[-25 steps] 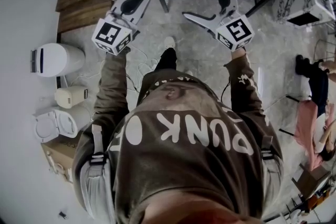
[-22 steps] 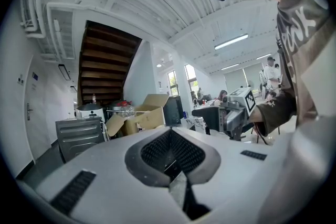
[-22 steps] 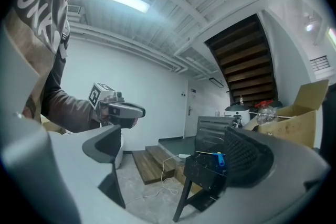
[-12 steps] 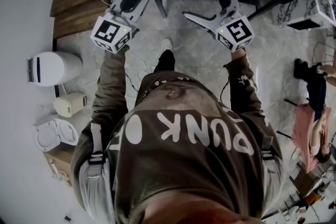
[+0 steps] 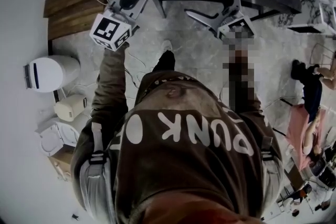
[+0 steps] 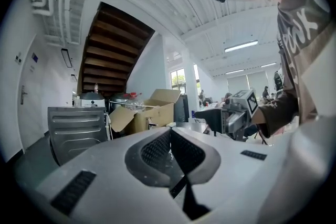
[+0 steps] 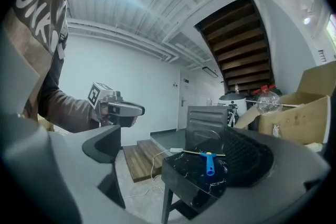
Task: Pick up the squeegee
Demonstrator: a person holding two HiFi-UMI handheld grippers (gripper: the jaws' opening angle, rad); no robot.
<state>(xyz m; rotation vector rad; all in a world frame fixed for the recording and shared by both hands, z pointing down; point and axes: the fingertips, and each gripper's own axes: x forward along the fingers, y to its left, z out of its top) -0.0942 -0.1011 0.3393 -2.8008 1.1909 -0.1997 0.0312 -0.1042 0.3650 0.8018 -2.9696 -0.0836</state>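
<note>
Two grippers: both are held out in front of the person, and neither touches anything.
Left gripper (image 6: 169,132): its pads are pressed together with nothing between them.
Right gripper (image 7: 172,140): its jaws are spread wide and empty, with the table framed between them (the likelier one for the grasp).
Table (image 7: 178,178): small, with a dark marble-patterned top; it is just ahead and not yet reached.
Squeegee (image 7: 209,163): it lies flat on the table top, its blue handle pointing toward the right gripper and a thin pale blade crossing at the far end.
Handling: probably light, with a rigid handle. The blade edge is likely soft rubber that would bend or slip if pinched.
Where to hold: across the blue handle near its middle, one jaw on each side. It looks like smooth plastic, so a firm squeeze seems wise.
Beyond: wooden steps (image 7: 140,161) are to the left, and a cardboard box (image 7: 310,107) stands behind.
</note>
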